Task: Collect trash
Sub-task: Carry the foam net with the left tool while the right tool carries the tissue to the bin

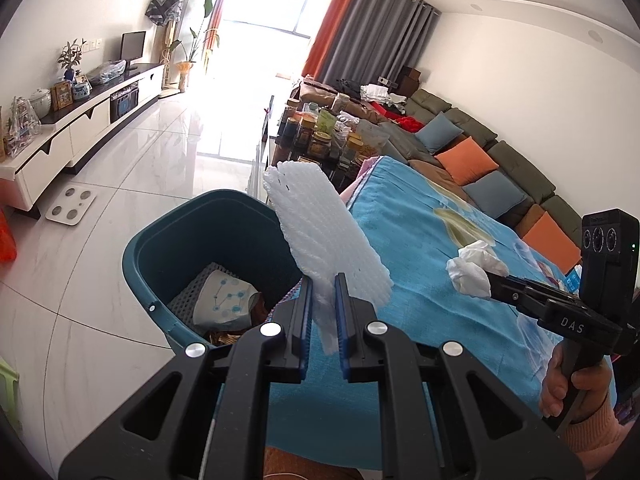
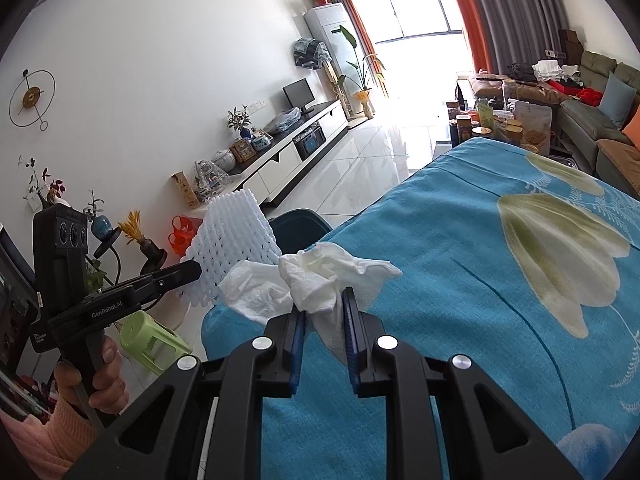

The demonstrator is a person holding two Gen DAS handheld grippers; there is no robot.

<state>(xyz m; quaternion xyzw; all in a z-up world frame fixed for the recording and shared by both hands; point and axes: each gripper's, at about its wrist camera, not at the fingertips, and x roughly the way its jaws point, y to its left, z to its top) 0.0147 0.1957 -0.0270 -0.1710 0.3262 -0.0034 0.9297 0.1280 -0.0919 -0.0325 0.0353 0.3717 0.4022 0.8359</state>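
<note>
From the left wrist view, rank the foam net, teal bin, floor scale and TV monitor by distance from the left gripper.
1. Foam net: clamped in the left gripper.
2. Teal bin: just beyond, lower left.
3. Floor scale: on the tiles, left.
4. TV monitor: on the far cabinet.

Left gripper [image 1: 323, 280]: we hold it tilted downward, fingers [image 1: 305, 312] pinched nearly together. Right gripper [image 2: 323, 296]: same downward tilt, fingers [image 2: 298, 332] likewise clamped narrow. Our right hand [image 1: 568, 384] and left hand [image 2: 100, 380] each wrap a handle, peach sleeves at both wrists.
</note>
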